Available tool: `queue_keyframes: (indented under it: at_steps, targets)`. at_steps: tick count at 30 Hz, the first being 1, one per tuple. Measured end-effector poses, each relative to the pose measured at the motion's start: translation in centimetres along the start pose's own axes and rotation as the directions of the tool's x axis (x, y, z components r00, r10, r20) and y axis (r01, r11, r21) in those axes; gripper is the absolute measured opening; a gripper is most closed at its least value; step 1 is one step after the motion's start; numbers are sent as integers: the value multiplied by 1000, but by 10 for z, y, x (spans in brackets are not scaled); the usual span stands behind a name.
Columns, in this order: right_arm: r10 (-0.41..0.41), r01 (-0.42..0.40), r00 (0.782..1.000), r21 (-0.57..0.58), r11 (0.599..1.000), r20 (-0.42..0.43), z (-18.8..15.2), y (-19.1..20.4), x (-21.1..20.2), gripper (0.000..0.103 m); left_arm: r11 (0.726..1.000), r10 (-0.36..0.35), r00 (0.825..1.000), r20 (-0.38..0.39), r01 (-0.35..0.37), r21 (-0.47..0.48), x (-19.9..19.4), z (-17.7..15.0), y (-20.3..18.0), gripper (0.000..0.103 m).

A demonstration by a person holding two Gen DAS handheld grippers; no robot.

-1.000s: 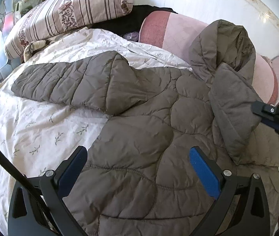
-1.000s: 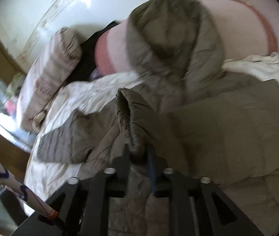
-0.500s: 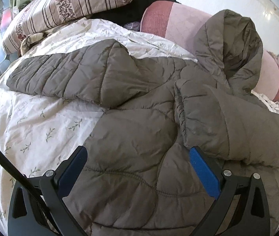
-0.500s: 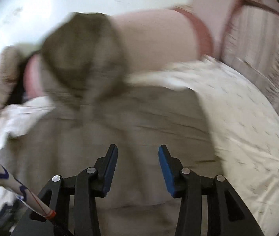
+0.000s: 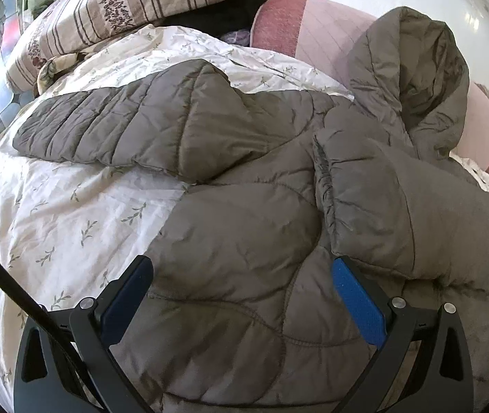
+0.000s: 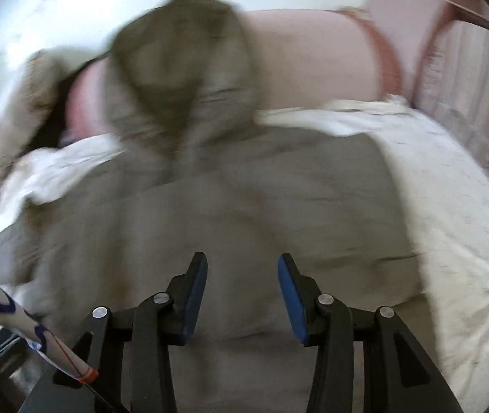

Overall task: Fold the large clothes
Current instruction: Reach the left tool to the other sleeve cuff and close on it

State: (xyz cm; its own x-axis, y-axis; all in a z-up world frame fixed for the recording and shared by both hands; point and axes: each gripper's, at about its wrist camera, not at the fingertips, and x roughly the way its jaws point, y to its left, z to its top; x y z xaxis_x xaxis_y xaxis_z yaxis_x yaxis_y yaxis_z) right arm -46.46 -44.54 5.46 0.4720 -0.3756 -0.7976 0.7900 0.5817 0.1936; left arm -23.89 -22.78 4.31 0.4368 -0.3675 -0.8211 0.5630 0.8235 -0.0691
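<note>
One quilted, puffy grey jacket [image 5: 237, 241] w/ hood [image 5: 413, 79] on floral sheet [image 5: 65, 213].

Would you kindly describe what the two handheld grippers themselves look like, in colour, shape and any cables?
Both are black plastic two-finger tools. The left gripper has curved arms with silver pivot screws, blue textured pads and a black cable crossing its left side. The right gripper has the same black linkage, silver screws and blue pads. No hands or sleeves show.
</note>
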Motion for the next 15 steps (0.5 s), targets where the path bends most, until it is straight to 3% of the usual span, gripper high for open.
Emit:
queue_keyframes:
  at_steps: [4,9,15]
  targets:
    - [43,-46,997,-47,998,-71,-18,42,20,47,1000,-1,1000,3,1,-6,-4,1,3,103]
    - [-71,55,990,-127,990,-126,-34,62,53,48,1000,-8,1000,13,8,-23,-10,5,11,103]
    - [-11,2,997,-111,994,-78,-46,67,-7,48,999,-3,999,34,4,-49,-17,11,24,103]
